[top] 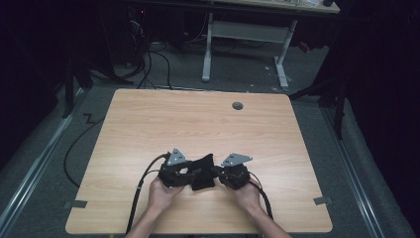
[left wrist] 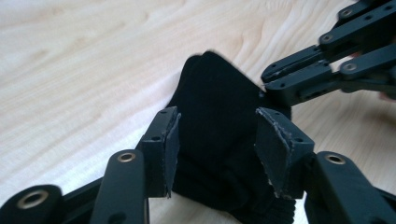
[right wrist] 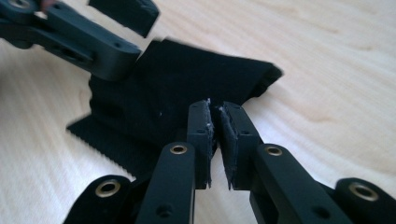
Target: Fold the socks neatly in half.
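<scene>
Two hand-held grippers (top: 190, 174) (top: 216, 172) at one black cloth (top: 204, 171) on table (top: 148, 124).

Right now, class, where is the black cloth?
In the high view, the black cloth lies on the table's near edge, between the left gripper and right gripper.

The black cloth (left wrist: 219, 126) runs off the left gripper view's bottom edge; the right claw (right wrist: 215, 140) hides the pinched edge.
</scene>
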